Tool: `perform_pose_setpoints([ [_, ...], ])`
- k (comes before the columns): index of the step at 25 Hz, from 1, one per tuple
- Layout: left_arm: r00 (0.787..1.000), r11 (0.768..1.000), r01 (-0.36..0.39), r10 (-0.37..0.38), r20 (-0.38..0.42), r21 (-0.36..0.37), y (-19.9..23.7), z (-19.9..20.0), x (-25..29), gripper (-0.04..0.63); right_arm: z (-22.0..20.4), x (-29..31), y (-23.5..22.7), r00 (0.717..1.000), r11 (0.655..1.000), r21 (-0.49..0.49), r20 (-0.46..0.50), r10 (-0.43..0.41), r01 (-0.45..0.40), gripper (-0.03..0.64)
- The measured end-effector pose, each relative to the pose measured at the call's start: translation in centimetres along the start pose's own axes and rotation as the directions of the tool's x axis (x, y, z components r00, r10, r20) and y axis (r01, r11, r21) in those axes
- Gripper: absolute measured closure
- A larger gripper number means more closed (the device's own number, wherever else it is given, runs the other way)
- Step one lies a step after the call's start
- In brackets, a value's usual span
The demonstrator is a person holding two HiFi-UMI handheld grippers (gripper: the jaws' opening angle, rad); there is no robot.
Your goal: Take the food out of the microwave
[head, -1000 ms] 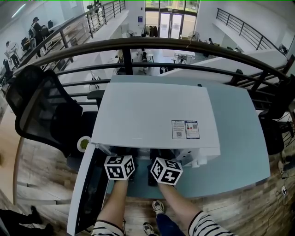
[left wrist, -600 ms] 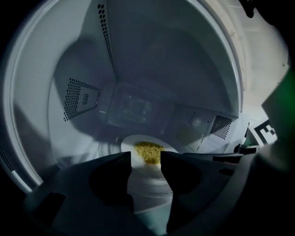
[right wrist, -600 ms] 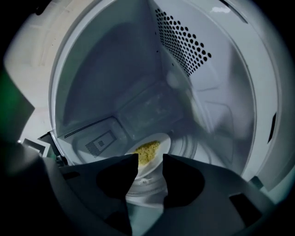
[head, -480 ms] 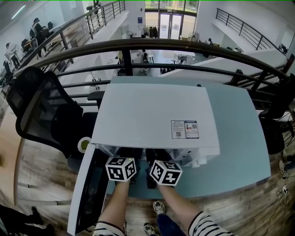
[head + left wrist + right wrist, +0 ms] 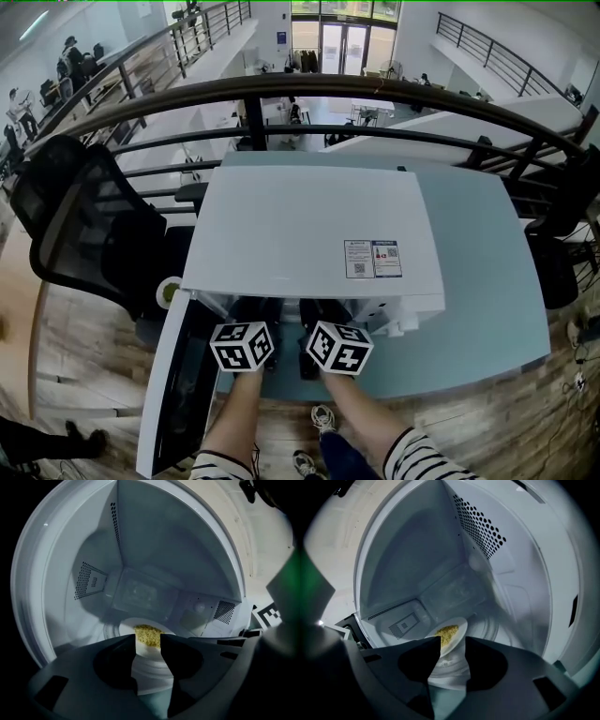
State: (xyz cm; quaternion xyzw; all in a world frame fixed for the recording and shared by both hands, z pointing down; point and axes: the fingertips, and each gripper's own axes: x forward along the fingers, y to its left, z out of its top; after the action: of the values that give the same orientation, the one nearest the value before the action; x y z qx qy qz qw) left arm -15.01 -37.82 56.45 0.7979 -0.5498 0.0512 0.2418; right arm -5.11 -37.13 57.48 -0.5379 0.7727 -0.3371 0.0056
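Note:
A white microwave [image 5: 309, 234] stands on a teal table [image 5: 487, 281] with its door [image 5: 176, 394] swung open to the left. Both grippers reach into its mouth; only their marker cubes [image 5: 243, 345] [image 5: 339, 347] show in the head view. On the turntable inside sits a small white bowl [image 5: 149, 665] of yellow crumbly food [image 5: 147, 635]. My left gripper [image 5: 148, 641] has the bowl's wall filling the gap between its jaws. My right gripper [image 5: 453, 641] frames the same bowl [image 5: 449, 667] and food [image 5: 449, 632] from the other side, its jaws against the wall.
A black mesh office chair [image 5: 94, 234] stands left of the table. A dark curved railing [image 5: 375, 94] runs behind it. The open door blocks the left front corner. A small round green-and-white object [image 5: 170, 292] lies by the microwave's left side.

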Motion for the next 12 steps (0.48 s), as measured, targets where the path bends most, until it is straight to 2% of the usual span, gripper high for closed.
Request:
perform_pose_setpoints([
  [12, 0.998, 0.998, -0.059, 0.059, 0.002, -0.015, 1.2, 0.7, -0.2, 0.370, 0.0, 0.6, 0.5, 0.999, 1.000, -0.022, -0.036, -0.018, 0.017, 0.453],
])
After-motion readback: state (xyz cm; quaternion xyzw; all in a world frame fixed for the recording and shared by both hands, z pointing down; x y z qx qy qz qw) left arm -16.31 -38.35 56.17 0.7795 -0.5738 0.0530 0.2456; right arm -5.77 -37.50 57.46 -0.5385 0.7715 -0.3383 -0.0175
